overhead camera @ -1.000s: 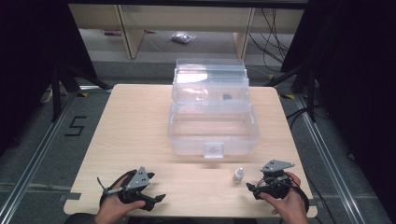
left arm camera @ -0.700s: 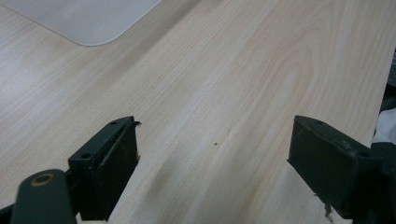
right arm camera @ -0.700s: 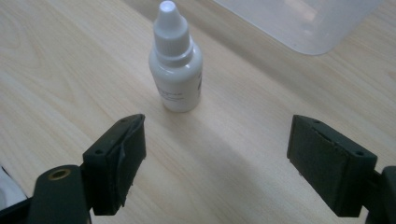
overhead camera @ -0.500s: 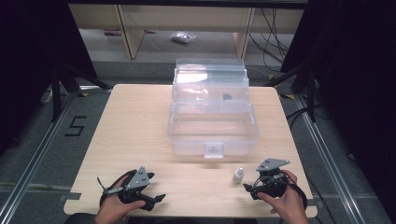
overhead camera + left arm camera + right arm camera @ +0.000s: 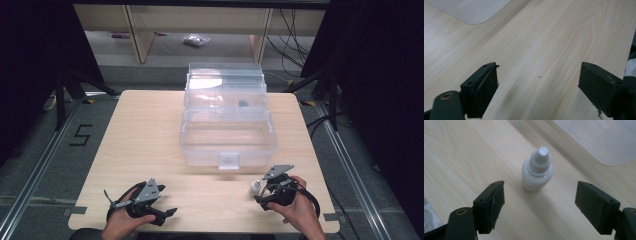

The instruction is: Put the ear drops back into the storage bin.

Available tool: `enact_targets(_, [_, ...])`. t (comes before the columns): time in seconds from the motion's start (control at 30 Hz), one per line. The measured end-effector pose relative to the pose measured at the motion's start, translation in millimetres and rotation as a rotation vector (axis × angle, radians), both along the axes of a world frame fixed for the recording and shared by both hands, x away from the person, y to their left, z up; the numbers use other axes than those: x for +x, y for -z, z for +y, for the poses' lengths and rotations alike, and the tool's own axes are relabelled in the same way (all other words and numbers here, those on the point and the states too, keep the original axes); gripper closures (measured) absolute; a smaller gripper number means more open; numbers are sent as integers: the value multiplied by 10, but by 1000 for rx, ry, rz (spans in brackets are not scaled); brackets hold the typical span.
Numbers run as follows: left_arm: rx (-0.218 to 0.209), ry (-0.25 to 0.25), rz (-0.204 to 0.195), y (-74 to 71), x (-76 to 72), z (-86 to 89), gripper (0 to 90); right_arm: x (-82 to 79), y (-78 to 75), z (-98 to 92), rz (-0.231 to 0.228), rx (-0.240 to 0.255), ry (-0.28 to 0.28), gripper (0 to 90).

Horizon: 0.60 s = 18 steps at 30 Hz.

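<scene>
A pale wooden table is standing on grey floor; right gripper, jaws wide but closing, is framing an untouched small white plastic dropper bottle.

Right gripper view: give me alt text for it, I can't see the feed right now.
A small white dropper bottle stands upright, cap on, on the light wooden table, just ahead of the open right gripper, whose jaws have just been closing and do not touch it. The rounded corner of a clear plastic box sits at upper right.
</scene>
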<state>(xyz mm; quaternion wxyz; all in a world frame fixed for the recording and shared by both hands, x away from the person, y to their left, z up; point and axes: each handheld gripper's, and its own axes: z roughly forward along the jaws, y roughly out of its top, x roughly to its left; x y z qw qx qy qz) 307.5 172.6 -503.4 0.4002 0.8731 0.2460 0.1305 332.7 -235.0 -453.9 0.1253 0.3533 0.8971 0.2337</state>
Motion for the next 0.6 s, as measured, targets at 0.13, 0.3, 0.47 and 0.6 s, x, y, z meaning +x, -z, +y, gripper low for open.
enact_targets(0.13, [0,0,-1,1,0,-1,151,39,3,52,3,-20,-20,267])
enact_targets(0.3, [-6,-11,8,4,-8,-5,151,94,3,124,29,-39,-34,290])
enact_targets(0.47, [1,1,0,0,0,0,151,166,16,162,51,-63,-67,317])
enact_targets(0.6, [-6,-8,7,3,-6,-3,151,217,29,191,72,-79,-97,355])
